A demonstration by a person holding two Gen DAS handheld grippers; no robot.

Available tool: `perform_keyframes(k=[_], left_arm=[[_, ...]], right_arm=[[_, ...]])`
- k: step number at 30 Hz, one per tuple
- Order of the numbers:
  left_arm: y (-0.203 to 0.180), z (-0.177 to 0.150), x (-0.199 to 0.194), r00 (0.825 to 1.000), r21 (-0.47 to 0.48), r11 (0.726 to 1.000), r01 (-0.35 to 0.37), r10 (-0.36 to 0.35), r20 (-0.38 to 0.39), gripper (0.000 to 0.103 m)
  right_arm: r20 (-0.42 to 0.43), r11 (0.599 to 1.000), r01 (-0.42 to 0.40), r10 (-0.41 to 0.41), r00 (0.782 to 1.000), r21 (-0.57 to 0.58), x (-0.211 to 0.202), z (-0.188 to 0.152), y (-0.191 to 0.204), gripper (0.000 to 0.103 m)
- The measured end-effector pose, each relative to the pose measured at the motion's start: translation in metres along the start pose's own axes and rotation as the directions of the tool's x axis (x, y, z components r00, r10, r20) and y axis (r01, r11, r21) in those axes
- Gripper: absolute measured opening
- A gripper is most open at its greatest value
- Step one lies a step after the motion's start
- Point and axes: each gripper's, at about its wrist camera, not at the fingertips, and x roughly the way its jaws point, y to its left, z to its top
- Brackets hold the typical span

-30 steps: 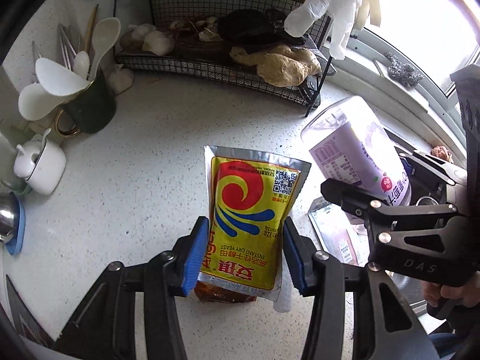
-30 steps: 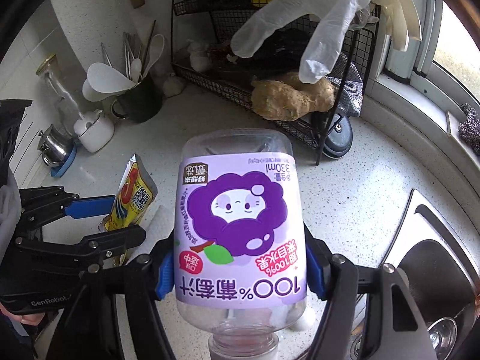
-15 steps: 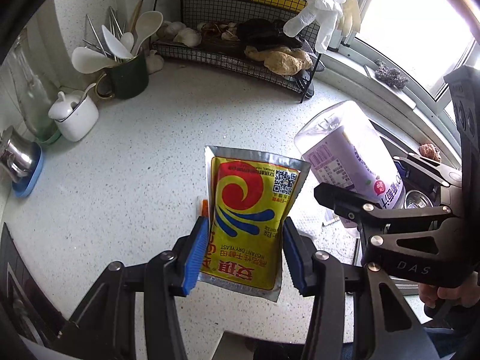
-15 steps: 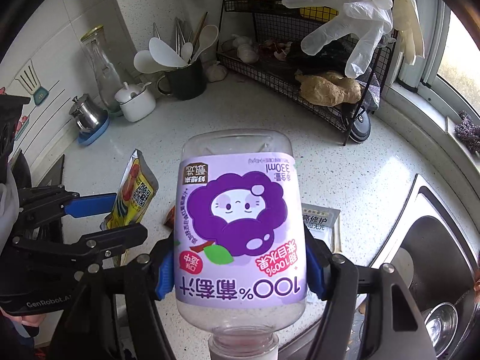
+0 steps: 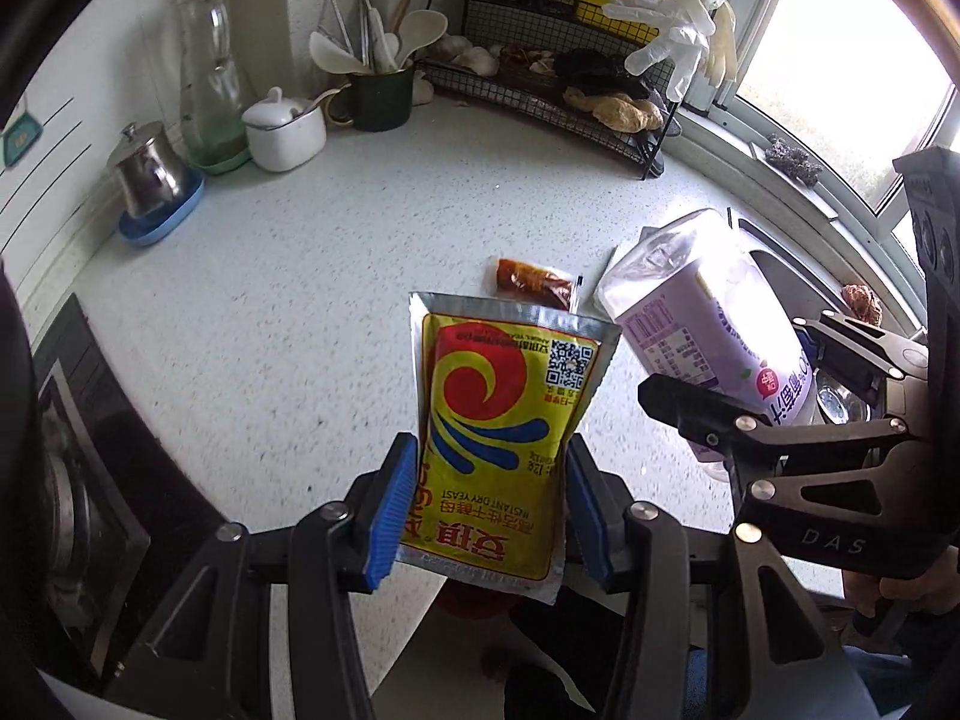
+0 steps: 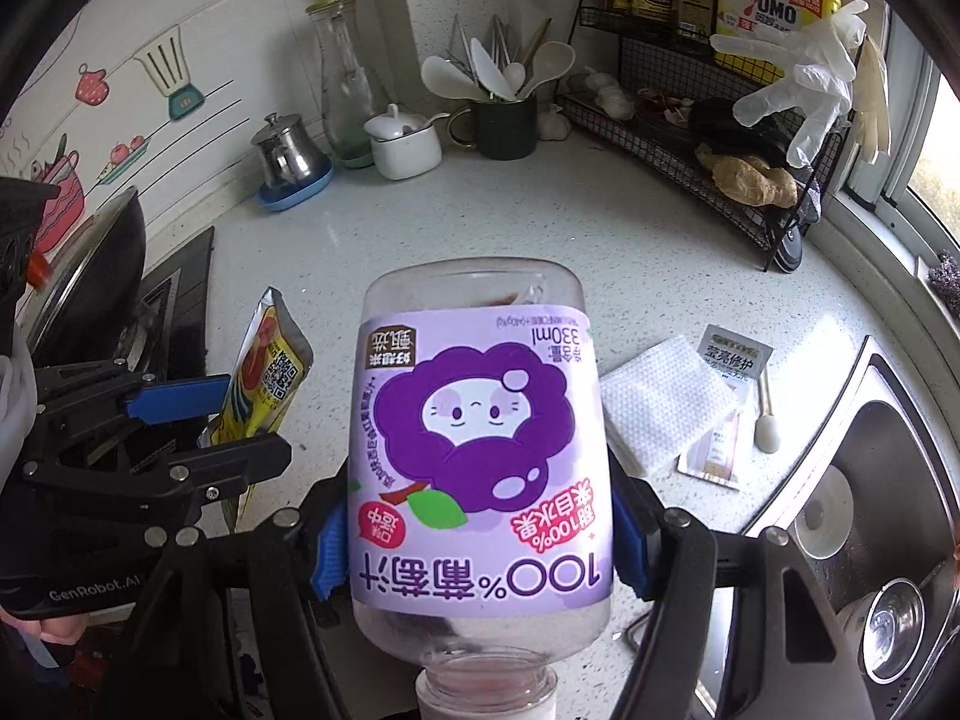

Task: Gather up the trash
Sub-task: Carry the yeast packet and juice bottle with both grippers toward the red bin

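Left wrist view shows your left gripper [image 5: 489, 495] clamping the yellow yeast packet [image 5: 501, 450], while your right gripper [image 6: 480, 546] grips the upturned purple juice bottle [image 6: 480, 450] above the counter [image 6: 600, 228].

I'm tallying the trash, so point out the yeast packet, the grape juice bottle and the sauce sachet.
yeast packet [image 5: 492, 420], left wrist view, on its red swirl.
grape juice bottle [image 6: 480, 420], right wrist view, on its purple label.
sauce sachet [image 5: 531, 282], left wrist view, on its dark filling.
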Motion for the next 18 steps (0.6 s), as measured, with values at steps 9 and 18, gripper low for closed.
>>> perform_keyframes(k=[9, 18], left_arm=[[0.02, -0.099, -0.023, 0.999, -0.093, 0.995, -0.027, 0.024, -0.032, 0.046], [0.026, -0.182, -0.004, 0.992, -0.185, 0.982, -0.037, 0.014, -0.122, 0.046]], right_arm=[[-0.054, 0.996, -0.058, 0.054, 0.997, -0.062, -0.009, -0.061, 0.054, 0.066], [-0.152, 0.99, -0.093, 0.076, 0.985, -0.106, 0.012, -0.136, 0.078, 0.066]])
